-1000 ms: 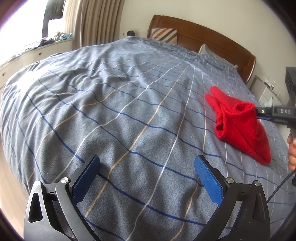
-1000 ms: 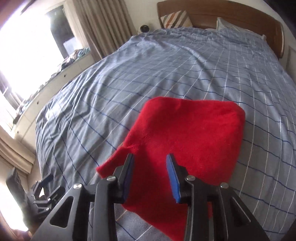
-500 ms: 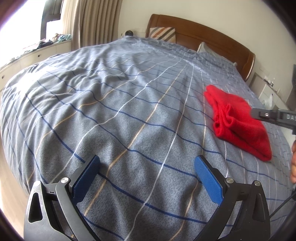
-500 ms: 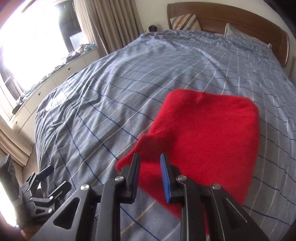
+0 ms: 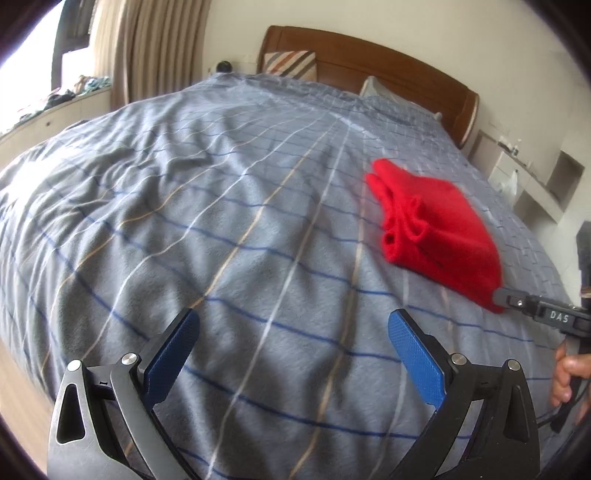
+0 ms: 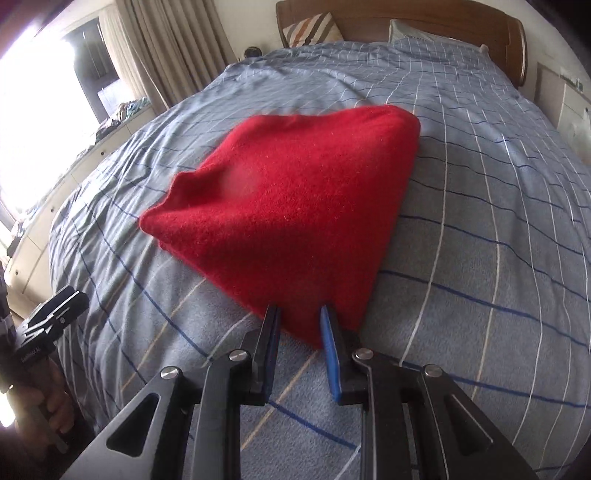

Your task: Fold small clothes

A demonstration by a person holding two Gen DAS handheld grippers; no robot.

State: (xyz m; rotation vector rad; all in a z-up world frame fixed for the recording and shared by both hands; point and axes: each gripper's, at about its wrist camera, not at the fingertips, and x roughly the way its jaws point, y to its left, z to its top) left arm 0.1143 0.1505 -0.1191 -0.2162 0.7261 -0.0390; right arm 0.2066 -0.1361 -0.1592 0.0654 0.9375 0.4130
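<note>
Pinching the near corner of the red cloth [image 6: 295, 206], your right gripper [image 6: 299, 325] has its two blue pads close together with the fuzzy tip squeezed between them. The very tip of the corner is hidden behind the pads, so you cannot see how much of it is caught. The cloth lies folded on the grey checked bed cover [image 6: 480, 258], on the right half of the bed, and its far edge looks a bit blurry. From the left side you can see soft rolled layers at the cloth's [image 5: 436, 225] open end, but you cannot count them.

Your left gripper [image 5: 291, 343] is spread wide with nothing between its pads. It hangs over bare bed cover [image 5: 184, 221], well apart from the cloth. In that view your right gripper [image 5: 498, 297] is mostly cut off at the edge; only its tip on the cloth and some letters on its side show. Your right hand [image 5: 570, 380] peeks in at the corner, with a dark cord beside it.

Far back, the wooden headboard [image 6: 443, 18] and a striped pillow [image 6: 314, 29] are partly cut off. The window [image 6: 33, 96] is too bright to see through.
</note>
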